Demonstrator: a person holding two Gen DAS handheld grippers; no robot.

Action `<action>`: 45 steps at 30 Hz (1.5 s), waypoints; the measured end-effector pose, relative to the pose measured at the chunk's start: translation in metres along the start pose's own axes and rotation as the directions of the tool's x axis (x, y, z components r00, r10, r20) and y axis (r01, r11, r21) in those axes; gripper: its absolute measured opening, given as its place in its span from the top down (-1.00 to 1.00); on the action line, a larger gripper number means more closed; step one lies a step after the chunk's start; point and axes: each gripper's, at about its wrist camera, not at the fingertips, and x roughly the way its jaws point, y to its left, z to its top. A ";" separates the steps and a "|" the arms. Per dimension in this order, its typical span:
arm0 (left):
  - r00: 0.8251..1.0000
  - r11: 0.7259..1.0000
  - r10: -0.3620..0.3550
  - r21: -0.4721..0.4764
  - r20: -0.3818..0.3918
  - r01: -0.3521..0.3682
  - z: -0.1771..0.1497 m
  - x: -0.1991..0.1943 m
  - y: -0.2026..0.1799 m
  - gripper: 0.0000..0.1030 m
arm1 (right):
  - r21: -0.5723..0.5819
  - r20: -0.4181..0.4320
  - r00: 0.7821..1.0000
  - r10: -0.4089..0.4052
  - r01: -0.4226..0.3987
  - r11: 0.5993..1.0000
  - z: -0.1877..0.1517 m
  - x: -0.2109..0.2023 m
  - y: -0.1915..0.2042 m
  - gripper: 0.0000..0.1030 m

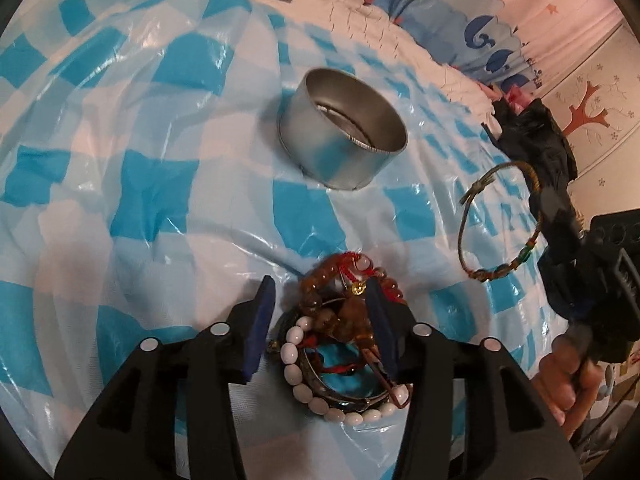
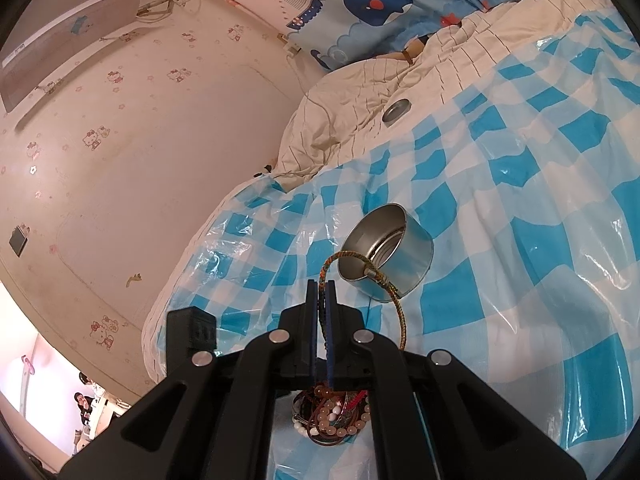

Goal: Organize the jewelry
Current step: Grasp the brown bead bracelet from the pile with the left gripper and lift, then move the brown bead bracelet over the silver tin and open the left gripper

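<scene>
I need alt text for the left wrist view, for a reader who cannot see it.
The open left tool straddles a pile of beaded bracelets on a blue-and-white checked plastic sheet. Beyond the pile stands an empty round metal tin. At right, the right tool holds a thin woven bracelet in the air.

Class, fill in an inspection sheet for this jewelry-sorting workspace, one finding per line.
Surface: blue-and-white checkered plastic sheet over a cream quilt.
Job's things: open round metal tin, nothing seen inside; pile of beaded bracelets; woven cord bracelet.
Clutter: tin lid on the quilt.
Grippers: left tool open around the pile; right tool shut on the woven cord bracelet, held in the air.
Cables: nothing seen.
Surroundings: whale-print curtain, patterned wallpaper.
</scene>
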 end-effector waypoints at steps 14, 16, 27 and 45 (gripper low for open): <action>0.991 0.993 -0.115 0.017 0.070 0.114 0.002 -0.023 -0.005 0.81 | 0.000 0.001 1.000 0.001 -0.001 1.000 0.001 0.000 0.000 0.92; 0.987 0.990 -0.139 0.007 0.084 0.139 0.003 -0.027 -0.005 0.81 | 0.000 0.001 1.000 0.001 -0.001 1.000 0.001 0.000 0.000 0.92; 0.905 0.920 -0.391 0.035 0.167 0.391 0.012 -0.059 -0.027 0.81 | 0.005 0.026 1.000 0.016 -0.016 1.000 0.006 -0.005 0.002 0.92; 0.895 0.912 -0.405 0.020 0.190 0.409 0.083 -0.040 -0.037 0.81 | 0.008 0.045 0.999 0.026 -0.026 1.000 0.010 -0.010 0.003 0.92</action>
